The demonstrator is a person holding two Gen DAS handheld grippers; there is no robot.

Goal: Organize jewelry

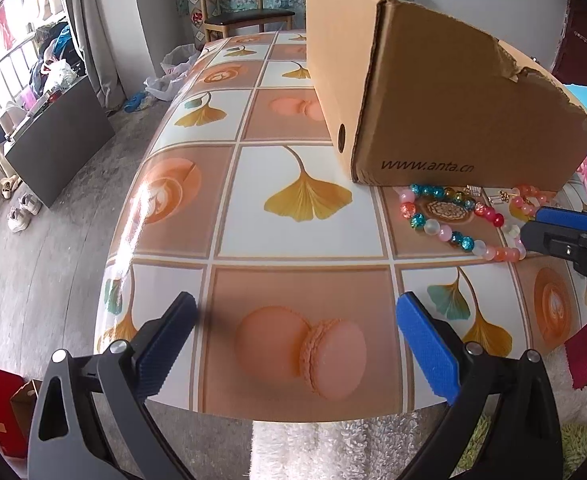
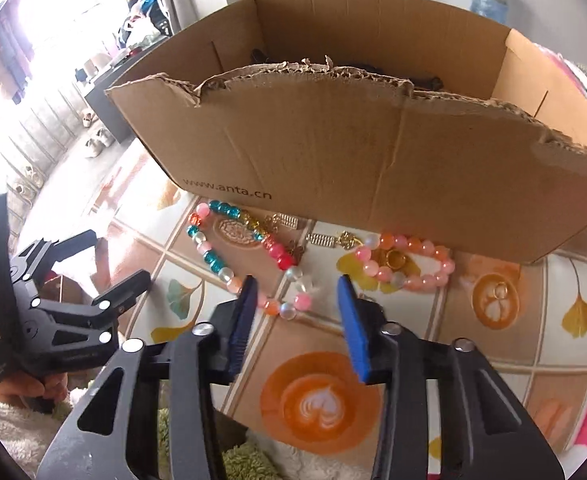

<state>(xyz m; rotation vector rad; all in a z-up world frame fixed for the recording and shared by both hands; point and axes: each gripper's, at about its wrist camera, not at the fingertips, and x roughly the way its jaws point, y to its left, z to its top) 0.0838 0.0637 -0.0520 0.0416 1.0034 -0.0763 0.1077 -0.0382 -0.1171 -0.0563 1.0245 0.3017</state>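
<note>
1. The cardboard box is the landmark: big, light, stiff-walled, its near top edge torn ragged. It stands open on the patterned table; I judge it the place the jewelry goes. Dark items lie inside, too hidden to name.
2. The multicoloured bead necklace lies just in front of the box's near wall, towards its printed corner. It looks limp and slippery, round glassy beads on a cord, so it should sag and swing when lifted. A pinch across the strand between two beads seems safest.
3. The pink bead bracelet lies in front of the box, further along the wall, with a gold ring inside its loop. Light, a smaller loop; take it across the strand.
4. Small gold clasps and charms lie touching or almost touching the box's foot: tiny, hard, easy to flick away.
5. The right gripper hangs over the necklace's lowest bend in front of the box, jaws at a medium gap, beads between them but nothing clamped as far as I can see.
6. The left gripper hangs well away from the box, wide and empty.
</note>
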